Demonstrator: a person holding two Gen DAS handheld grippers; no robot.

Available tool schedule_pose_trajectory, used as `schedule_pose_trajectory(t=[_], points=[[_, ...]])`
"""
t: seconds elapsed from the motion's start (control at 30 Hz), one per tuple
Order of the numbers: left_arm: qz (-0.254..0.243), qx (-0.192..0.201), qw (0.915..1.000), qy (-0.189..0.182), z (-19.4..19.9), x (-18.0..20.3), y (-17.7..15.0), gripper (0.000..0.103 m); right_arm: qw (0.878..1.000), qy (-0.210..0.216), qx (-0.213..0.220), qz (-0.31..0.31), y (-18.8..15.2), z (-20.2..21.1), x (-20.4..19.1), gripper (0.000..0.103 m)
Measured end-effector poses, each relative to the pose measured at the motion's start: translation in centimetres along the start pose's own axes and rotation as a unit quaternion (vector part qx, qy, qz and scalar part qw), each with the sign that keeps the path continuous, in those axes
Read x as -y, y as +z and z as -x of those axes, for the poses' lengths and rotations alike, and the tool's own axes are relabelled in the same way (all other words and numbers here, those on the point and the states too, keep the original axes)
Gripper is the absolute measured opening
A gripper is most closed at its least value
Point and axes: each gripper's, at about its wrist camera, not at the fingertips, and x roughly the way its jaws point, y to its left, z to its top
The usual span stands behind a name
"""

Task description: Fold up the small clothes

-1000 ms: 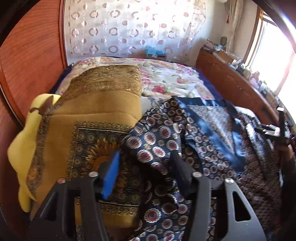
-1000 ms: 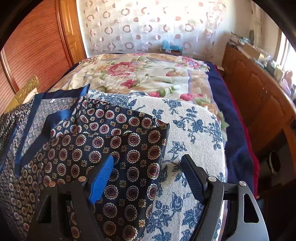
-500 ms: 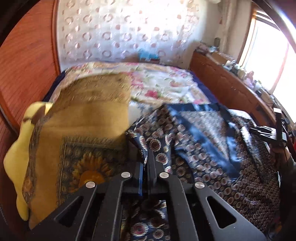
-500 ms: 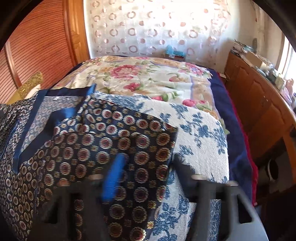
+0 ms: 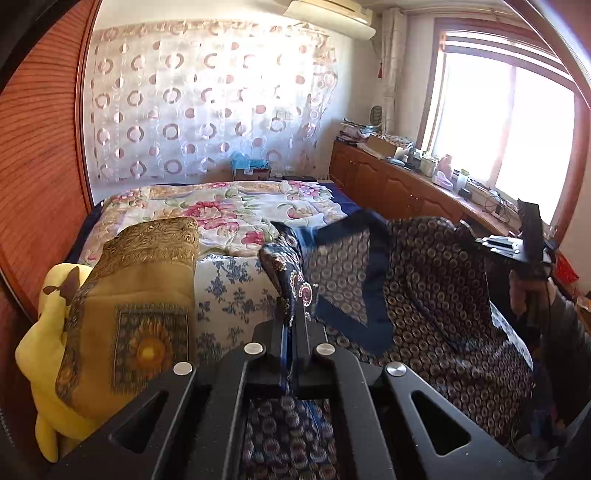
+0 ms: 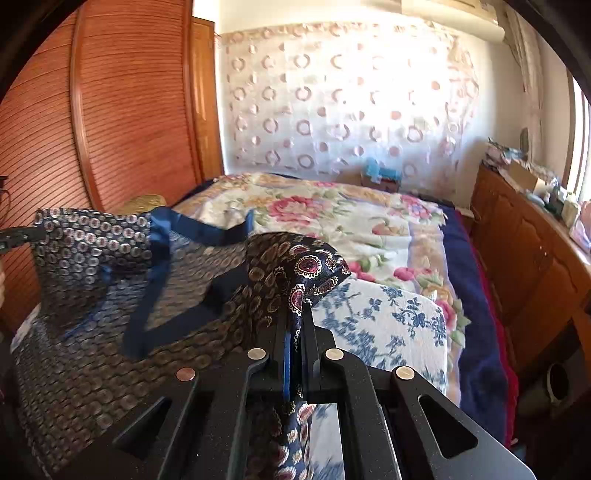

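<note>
Both the left gripper (image 5: 293, 314) and right gripper (image 6: 297, 314) pinch the navy medallion scarf (image 5: 424, 295) at frame centre, probably corners, lifting it to fold.

A gold patterned cloth (image 5: 136, 295) lies on a yellow cushion (image 5: 44, 332) beside the floral bedspread (image 5: 229, 210).

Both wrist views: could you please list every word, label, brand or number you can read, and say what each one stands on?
No legible text in either view.
Air conditioner: no brand readable.
Boxes and bottles on the wooden counter: any labels too small and washed out by the window light.
Navy patterned scarf and gold scarf: ornament only, no writing.
</note>
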Motion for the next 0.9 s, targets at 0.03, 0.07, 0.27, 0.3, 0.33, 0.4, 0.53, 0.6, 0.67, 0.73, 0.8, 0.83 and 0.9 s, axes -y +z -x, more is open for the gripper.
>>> schedule_pose_trajectory(t=[0.03, 0.07, 0.27, 0.3, 0.33, 0.4, 0.53, 0.6, 0.67, 0.73, 0.8, 0.83, 0.9], points=[[0.000, 0.002, 1.0000, 0.000, 0.4, 0.1, -0.5, 0.002, 1.000, 0.001, 0.003, 0.005, -0.4, 0.9, -0.4, 0.003], [0.002, 0.003, 1.0000, -0.001, 0.8, 0.3, -1.0, 0.002, 1.000, 0.002, 0.004, 0.011, -0.8, 1.8, -0.8, 0.003], [0.008, 0.000, 1.0000, -0.001, 3.3, 1.1, -5.1, 0.002, 1.000, 0.002, 0.000, 0.017, -4.9, 6.1, -2.6, 0.003], [0.007, 0.002, 1.0000, 0.004, 3.8, 1.3, -5.8, 0.002, 1.000, 0.002, -0.001, 0.014, -5.7, 6.9, -3.0, 0.003], [0.005, 0.012, 0.9998, 0.014, 4.7, 1.6, -6.7, 0.002, 1.000, 0.002, -0.003, 0.011, -6.8, 7.5, -3.2, 0.003], [0.005, 0.025, 0.9994, 0.024, 6.5, 1.8, -8.4, 0.002, 1.000, 0.000, -0.006, 0.000, -8.3, 8.7, -3.6, 0.003], [0.035, 0.009, 0.9986, 0.039, 8.3, 0.3, -11.8, 0.002, 0.999, 0.010, -0.010, -0.039, -12.1, 11.6, -3.6, 0.003], [0.055, 0.003, 0.9973, 0.047, 8.8, -1.0, -13.2, 0.002, 0.999, 0.007, -0.017, -0.051, -13.5, 12.5, -3.8, 0.003], [0.072, 0.005, 0.9959, 0.055, 9.3, -1.9, -14.0, 0.002, 0.998, -0.001, -0.025, -0.056, -14.6, 13.6, -3.6, 0.003], [0.087, 0.014, 0.9936, 0.071, 10.3, -2.6, -14.7, 0.002, 0.997, -0.005, -0.034, -0.065, -15.5, 14.6, -3.1, 0.003], [0.083, 0.032, 0.9918, 0.092, 11.9, -2.7, -14.8, 0.002, 0.996, -0.027, -0.049, -0.067, -16.0, 15.7, -3.0, 0.003], [0.075, 0.038, 0.9911, 0.103, 12.5, -2.6, -14.7, 0.002, 0.996, -0.042, -0.053, -0.063, -16.0, 16.6, -3.0, 0.003], [0.073, 0.038, 0.9904, 0.112, 13.2, -2.9, -14.7, 0.002, 0.996, -0.044, -0.048, -0.061, -15.8, 18.3, -3.0, 0.003]])
